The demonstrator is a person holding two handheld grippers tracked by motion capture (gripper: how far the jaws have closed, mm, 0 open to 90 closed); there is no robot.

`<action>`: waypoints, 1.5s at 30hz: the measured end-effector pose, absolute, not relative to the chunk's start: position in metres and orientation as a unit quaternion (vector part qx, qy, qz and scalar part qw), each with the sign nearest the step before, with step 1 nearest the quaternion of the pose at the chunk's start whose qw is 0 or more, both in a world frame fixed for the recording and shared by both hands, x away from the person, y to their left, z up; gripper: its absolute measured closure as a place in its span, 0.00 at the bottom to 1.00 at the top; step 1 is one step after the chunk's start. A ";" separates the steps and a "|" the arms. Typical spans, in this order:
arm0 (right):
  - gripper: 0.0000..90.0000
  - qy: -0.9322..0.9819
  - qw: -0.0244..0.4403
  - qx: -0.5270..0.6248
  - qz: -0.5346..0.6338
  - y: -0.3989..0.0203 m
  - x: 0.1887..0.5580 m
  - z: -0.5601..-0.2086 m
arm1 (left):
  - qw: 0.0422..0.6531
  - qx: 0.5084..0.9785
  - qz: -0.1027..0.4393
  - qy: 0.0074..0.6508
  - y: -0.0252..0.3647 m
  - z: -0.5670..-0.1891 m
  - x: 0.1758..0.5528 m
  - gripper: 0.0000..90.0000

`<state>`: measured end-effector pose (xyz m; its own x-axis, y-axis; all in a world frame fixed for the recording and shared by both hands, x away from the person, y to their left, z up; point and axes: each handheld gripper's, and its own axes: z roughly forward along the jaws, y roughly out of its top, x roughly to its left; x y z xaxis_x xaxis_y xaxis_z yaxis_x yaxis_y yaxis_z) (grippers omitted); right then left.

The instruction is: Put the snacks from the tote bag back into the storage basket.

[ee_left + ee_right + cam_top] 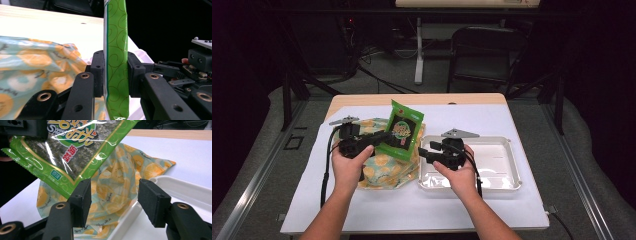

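A green seaweed snack packet (404, 131) hangs in the air above the orange-print bag (384, 170), held edge-on in my left gripper (115, 75); its pads press both faces of the packet (116, 62). The left gripper (384, 136) sits left of centre in the high view. My right gripper (424, 151) hovers over the left rim of the white tray (507, 170). Its jaws stand open with nothing between them in the right gripper view (113, 200), where the packet (72, 152) looms above and the bag (117, 185) lies behind.
A white sheet (512, 125) covers the wooden table (417, 99). The tray's rim (185, 187) runs close under the right jaw. A chair (482, 55) and a table leg stand beyond the far edge.
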<state>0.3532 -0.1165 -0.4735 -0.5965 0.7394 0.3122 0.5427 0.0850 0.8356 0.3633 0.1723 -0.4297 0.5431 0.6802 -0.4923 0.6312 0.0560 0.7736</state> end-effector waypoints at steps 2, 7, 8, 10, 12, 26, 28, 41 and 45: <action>0.49 0.727 0.097 0.440 0.518 -0.121 0.352 -0.473 | 0.549 0.687 0.021 0.475 0.169 -0.430 0.364 0.80; 0.49 0.718 0.094 0.448 0.525 -0.132 0.351 -0.472 | 0.551 0.694 0.019 0.464 0.157 -0.430 0.368 0.80; 0.49 0.715 0.093 0.449 0.528 -0.135 0.352 -0.472 | 0.550 0.696 0.018 0.461 0.154 -0.430 0.368 0.80; 0.49 0.712 0.089 0.453 0.529 -0.139 0.352 -0.471 | 0.551 0.699 0.018 0.456 0.148 -0.430 0.369 0.80; 0.49 0.710 0.086 0.454 0.531 -0.144 0.353 -0.471 | 0.552 0.701 0.014 0.452 0.141 -0.431 0.371 0.80; 0.47 0.686 0.053 0.463 0.559 -0.168 0.359 -0.481 | 0.551 0.717 0.010 0.426 0.105 -0.440 0.368 0.80; 0.47 0.685 0.048 0.461 0.562 -0.169 0.361 -0.482 | 0.551 0.719 0.007 0.423 0.102 -0.442 0.368 0.80; 0.45 0.687 0.008 0.461 0.562 -0.176 0.369 -0.493 | 0.544 0.725 0.013 0.422 0.087 -0.451 0.365 0.80; 0.46 0.687 0.011 0.467 0.557 -0.175 0.367 -0.496 | 0.542 0.727 0.017 0.421 0.086 -0.456 0.365 0.80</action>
